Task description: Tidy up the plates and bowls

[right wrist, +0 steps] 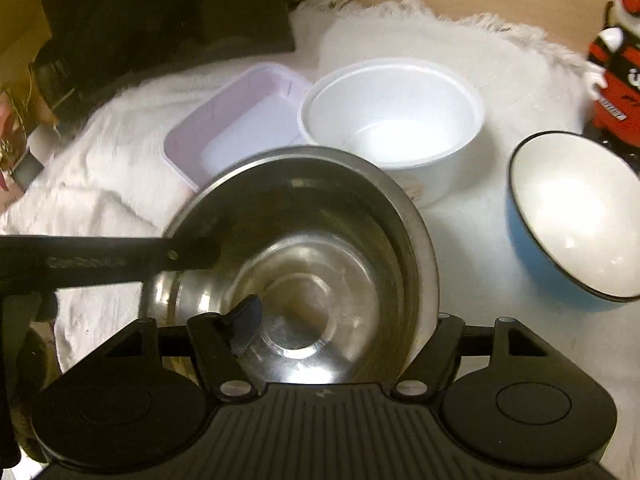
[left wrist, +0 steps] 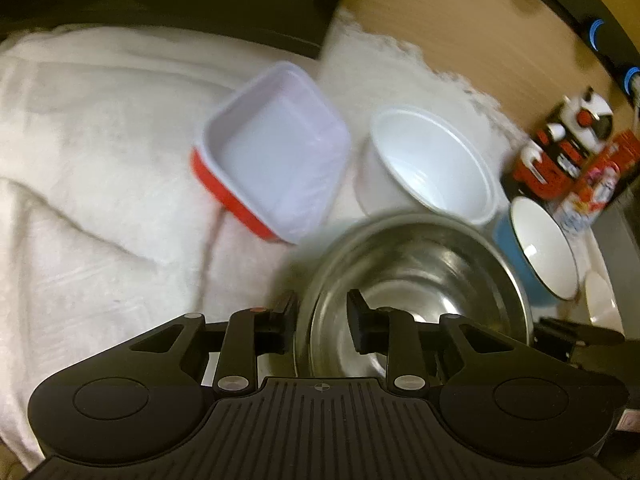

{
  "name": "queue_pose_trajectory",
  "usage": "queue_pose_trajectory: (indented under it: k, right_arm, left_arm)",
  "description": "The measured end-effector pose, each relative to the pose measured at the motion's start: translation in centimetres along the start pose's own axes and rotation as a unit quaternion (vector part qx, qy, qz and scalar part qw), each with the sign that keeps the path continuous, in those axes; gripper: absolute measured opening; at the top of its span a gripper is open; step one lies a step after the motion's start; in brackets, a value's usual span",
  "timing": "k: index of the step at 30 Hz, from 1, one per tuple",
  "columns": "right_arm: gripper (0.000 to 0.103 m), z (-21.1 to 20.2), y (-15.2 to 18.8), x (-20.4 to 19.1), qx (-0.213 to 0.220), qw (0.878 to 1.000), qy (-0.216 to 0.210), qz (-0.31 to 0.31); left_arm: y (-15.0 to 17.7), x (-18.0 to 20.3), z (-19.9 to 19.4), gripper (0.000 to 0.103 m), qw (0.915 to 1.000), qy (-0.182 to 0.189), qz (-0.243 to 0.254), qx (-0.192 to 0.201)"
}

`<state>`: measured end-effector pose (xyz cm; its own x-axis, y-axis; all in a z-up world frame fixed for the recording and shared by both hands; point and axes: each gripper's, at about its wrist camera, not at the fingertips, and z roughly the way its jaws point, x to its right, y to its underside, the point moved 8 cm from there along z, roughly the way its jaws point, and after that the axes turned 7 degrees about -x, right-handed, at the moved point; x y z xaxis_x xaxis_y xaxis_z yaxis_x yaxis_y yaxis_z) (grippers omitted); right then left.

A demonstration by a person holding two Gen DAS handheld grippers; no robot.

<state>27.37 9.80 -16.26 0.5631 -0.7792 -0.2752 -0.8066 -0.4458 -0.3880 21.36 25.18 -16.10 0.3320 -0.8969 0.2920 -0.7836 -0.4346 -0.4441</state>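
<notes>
A steel bowl [left wrist: 420, 280] [right wrist: 304, 240] fills the near middle of both views, over a white towel [left wrist: 100, 160]. My left gripper [left wrist: 322, 318] is open astride the bowl's left rim, with a gap showing beside the rim. Its finger [right wrist: 192, 252] reaches in from the left in the right wrist view. My right gripper [right wrist: 344, 322] holds the bowl, one finger [right wrist: 246, 320] inside on the slope and the other outside the right wall. Behind stand a red square container [left wrist: 276, 152] [right wrist: 236, 128], a white bowl [left wrist: 432, 164] [right wrist: 392, 112] and a blue bowl [left wrist: 540, 248] [right wrist: 572, 216].
A red, black and white toy figure [left wrist: 568, 140] [right wrist: 616, 72] stands at the right by printed packets. Bare wooden tabletop [left wrist: 460, 20] lies behind the towel. Dark boxes [right wrist: 160, 8] sit at the back left, with clutter at the far left edge.
</notes>
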Motion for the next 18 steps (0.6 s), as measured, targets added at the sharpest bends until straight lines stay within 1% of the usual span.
queue_pose_trajectory:
  k: [3,6,7,8,9,10,11,13,15,16,17,18]
  right_arm:
    - [0.071,-0.7,0.4,-0.4,0.013,0.999,0.026,-0.023]
    - [0.073,-1.1,0.2,0.1,0.022,0.999,0.020,-0.020]
    - [0.073,-1.2,0.3,0.3,0.026,0.999,0.016,-0.016]
    - [0.074,-1.4,0.3,0.6,0.029,0.999,0.013,-0.011]
    - [0.082,-1.5,0.4,0.8,0.037,0.999,0.017,-0.006]
    - [0.083,-1.9,0.5,1.2,0.048,0.999,0.026,-0.001]
    - [0.083,-2.3,0.5,1.6,0.058,0.998,0.034,0.003]
    - [0.083,-2.9,0.3,2.2,0.068,0.997,0.035,0.014]
    - [0.083,-2.9,0.3,3.1,0.067,0.997,0.032,0.030]
    - [0.083,-2.7,0.3,3.5,0.064,0.997,0.031,0.038]
    - [0.083,-2.3,0.3,4.1,0.057,0.997,0.027,0.050]
    - [0.083,-1.9,0.2,4.4,0.049,0.997,0.022,0.063]
  left_arm:
    - [-0.3,-0.6,-0.6,0.027,0.9998,-0.017,0.004,0.011]
    - [-0.5,-1.4,-0.6,0.028,0.9990,-0.041,0.005,0.015]
    - [-0.5,-1.7,-0.5,0.028,0.9990,-0.043,0.001,0.011]
    - [-0.6,-2.0,-0.2,0.028,0.9993,-0.037,-0.004,0.008]
    - [-0.6,-2.1,-0.2,0.028,0.9996,-0.024,-0.013,0.005]
    - [-0.6,-2.3,-0.2,0.025,0.9996,-0.003,-0.027,0.000]
    - [-0.7,-2.6,-0.5,0.024,0.9991,0.011,-0.042,0.005]
    - [-1.1,-2.8,-1.2,0.024,0.9970,0.049,-0.058,0.017]
    - [-1.5,-2.6,-1.8,0.024,0.9948,0.081,-0.059,0.021]
    - [-1.6,-2.3,-1.8,0.024,0.9948,0.085,-0.051,0.021]
    - [-1.6,-2.2,-1.8,0.024,0.9959,0.079,-0.039,0.020]
    - [-1.5,-2.0,-1.6,0.024,0.9975,0.064,-0.024,0.017]
